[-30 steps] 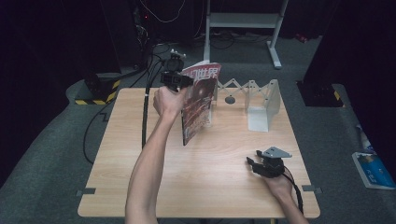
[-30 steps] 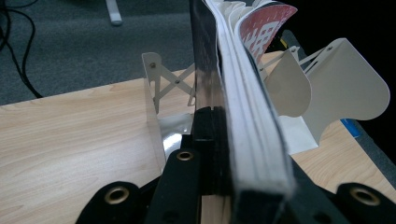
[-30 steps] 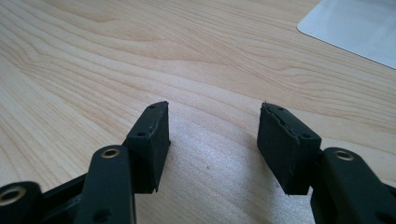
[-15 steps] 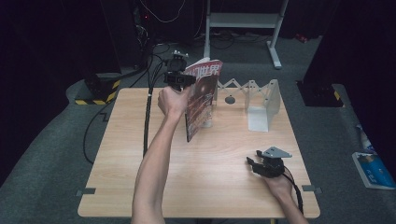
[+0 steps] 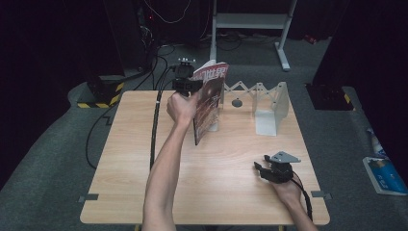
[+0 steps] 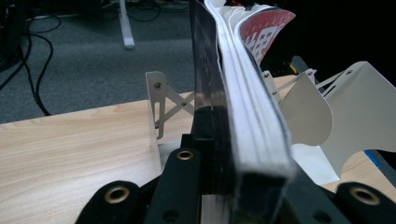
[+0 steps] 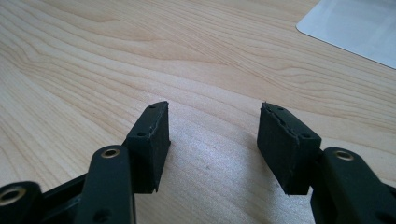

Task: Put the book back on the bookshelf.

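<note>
Now your left gripper (image 5: 192, 86) holds a magazine (image 5: 209, 101) upright, and your right gripper (image 5: 262, 169) rests with its jaws apart.

Your left gripper's black jaws are clamped on the lower edge of the magazine (image 6: 243, 116), one jaw on each side of it, so the magazine rises straight up from the jaws and its pages fan a little at the top. Just behind the held magazine stands a white folding rack (image 5: 269, 103), with one white divider (image 6: 163, 100) to the left of the jaws and more dividers to the right. Your right gripper (image 7: 212, 140) is well apart from the magazine and low over the wooden table (image 5: 130, 159); nothing is between its two pads, you see bare wood there.
</note>
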The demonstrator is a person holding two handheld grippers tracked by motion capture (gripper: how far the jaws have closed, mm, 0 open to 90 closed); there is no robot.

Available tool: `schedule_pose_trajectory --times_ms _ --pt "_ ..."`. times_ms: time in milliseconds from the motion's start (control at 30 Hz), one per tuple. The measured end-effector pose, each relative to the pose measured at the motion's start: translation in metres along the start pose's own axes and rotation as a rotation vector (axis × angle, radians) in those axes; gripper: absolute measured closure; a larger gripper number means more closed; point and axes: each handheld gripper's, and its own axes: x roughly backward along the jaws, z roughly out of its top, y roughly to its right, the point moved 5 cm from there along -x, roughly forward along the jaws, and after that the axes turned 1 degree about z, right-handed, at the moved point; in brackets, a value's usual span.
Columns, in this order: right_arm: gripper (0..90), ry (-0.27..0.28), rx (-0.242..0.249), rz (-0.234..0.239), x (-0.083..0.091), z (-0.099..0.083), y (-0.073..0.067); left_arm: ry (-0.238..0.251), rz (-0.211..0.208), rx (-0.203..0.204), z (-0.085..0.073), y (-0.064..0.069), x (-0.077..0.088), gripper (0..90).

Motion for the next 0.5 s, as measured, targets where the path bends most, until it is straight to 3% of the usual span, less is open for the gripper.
schedule_pose_trajectory --times_ms 367,500 --pt "43.9 -0.002 -0.002 0.0 0.0 0.0 0.0 0.027 0.018 -0.011 -0.001 0.006 -0.013 83.7" --pt "43.9 -0.002 -0.002 0.0 0.0 0.0 0.0 0.049 0.014 0.019 -0.004 0.004 -0.017 83.7"
